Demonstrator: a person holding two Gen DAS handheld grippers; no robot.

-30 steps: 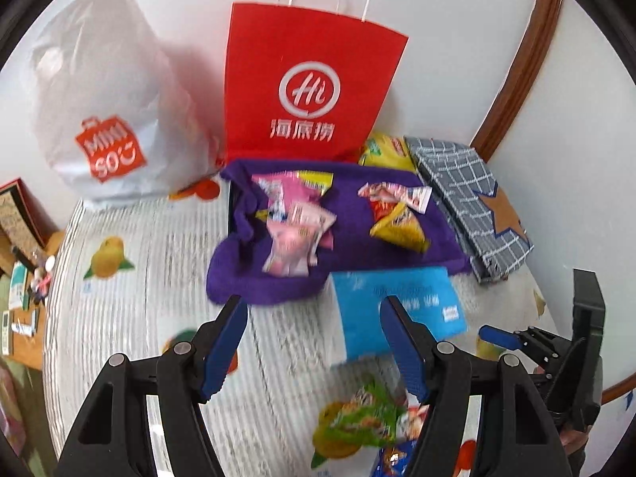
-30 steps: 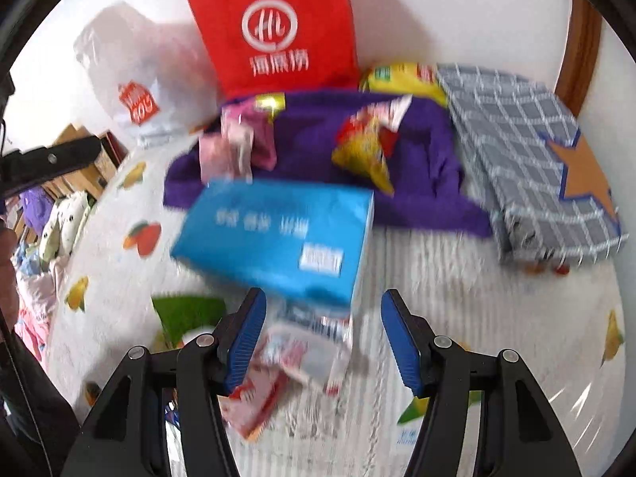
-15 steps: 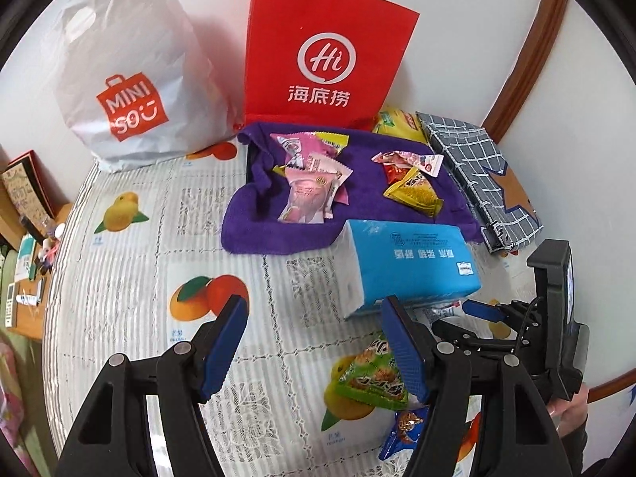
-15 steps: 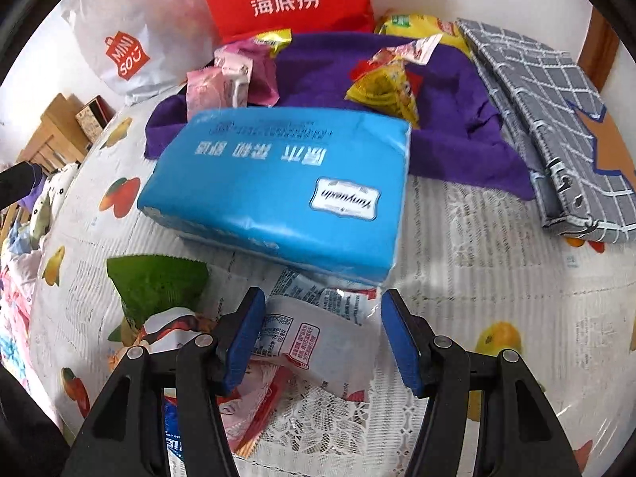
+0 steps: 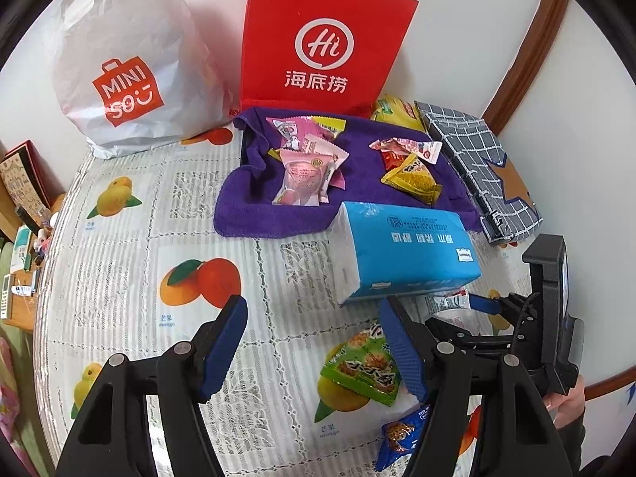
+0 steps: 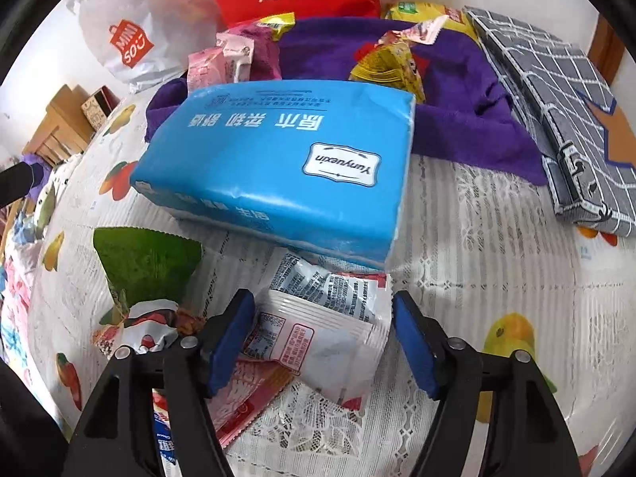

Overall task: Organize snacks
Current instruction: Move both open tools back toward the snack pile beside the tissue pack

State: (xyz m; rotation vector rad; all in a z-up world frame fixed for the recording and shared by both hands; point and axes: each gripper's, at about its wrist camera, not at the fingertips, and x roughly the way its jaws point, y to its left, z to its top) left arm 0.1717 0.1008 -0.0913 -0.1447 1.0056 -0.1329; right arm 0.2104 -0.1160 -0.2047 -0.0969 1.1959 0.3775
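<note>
Several wrapped snack packets (image 5: 306, 167) lie on the purple towel (image 5: 246, 214) — others remain loose. Right gripper (image 6: 322, 342) opening around a white foil packet (image 6: 322, 326) — ungripped; left gripper (image 5: 314, 342) open, empty.

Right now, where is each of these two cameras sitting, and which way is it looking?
Left wrist view: sits on the left gripper, looking down across the fruit-print tablecloth toward the purple towel and red paper bag; its own open jaws show, plus the right gripper and a hand.
Right wrist view: sits on the right gripper, looking steeply down at a white snack packet between its opening jaws.
Shared: the blue tissue pack, towel, and red bag.
</note>
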